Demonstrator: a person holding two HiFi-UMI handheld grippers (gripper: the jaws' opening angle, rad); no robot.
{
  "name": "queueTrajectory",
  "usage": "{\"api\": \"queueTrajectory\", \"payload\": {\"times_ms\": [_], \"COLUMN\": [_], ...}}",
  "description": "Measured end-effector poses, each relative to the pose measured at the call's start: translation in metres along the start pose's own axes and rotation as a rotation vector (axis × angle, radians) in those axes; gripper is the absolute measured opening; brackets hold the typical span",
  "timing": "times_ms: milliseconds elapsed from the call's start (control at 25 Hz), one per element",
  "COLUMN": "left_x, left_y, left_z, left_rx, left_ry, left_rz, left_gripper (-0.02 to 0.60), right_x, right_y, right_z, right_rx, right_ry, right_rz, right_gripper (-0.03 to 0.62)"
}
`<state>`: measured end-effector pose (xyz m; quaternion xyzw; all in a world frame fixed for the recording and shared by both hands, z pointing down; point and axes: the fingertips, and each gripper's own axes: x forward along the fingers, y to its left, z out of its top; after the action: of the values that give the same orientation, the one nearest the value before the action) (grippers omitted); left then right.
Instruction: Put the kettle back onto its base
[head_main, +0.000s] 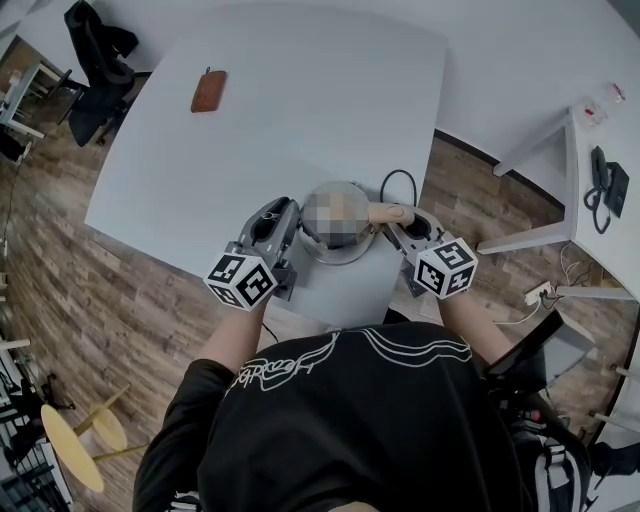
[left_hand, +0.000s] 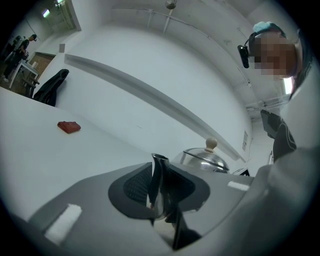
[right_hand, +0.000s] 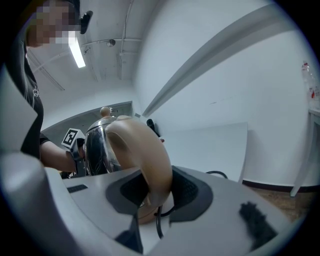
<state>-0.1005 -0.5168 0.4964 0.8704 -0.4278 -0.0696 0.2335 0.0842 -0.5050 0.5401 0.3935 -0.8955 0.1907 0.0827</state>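
The steel kettle (head_main: 340, 250) stands near the front edge of the white table (head_main: 300, 100), between my two grippers. My left gripper (head_main: 290, 215) comes in from the left and is shut on the kettle's shiny spout (left_hand: 159, 175). Behind the spout the domed lid (left_hand: 202, 159) with its pale knob shows. My right gripper (head_main: 405, 222) is shut on the curved tan handle (right_hand: 145, 150), with the steel body (right_hand: 97, 147) just beyond. A black cord (head_main: 400, 180) loops on the table behind the kettle. I cannot make out the base under the kettle.
A brown pouch (head_main: 208, 90) lies far back on the table. A black office chair (head_main: 100, 60) stands at the table's far left corner. A side desk with a black phone (head_main: 605, 185) is at the right. A yellow stool (head_main: 70, 445) is on the wooden floor.
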Motion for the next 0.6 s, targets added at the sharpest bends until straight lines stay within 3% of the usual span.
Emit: {"api": "queueTrajectory", "payload": {"times_ms": [600], "left_x": [0.002], "left_y": [0.001], "left_z": [-0.002], "left_rx": [-0.033], "left_ry": [0.041], "left_rz": [0.025], "left_gripper": [0.075], "right_x": [-0.023], "right_y": [-0.006], "right_z": [-0.021], "right_rx": [0.101], "right_ry": [0.081], "right_rz": [-0.013], "right_gripper": [0.157]}}
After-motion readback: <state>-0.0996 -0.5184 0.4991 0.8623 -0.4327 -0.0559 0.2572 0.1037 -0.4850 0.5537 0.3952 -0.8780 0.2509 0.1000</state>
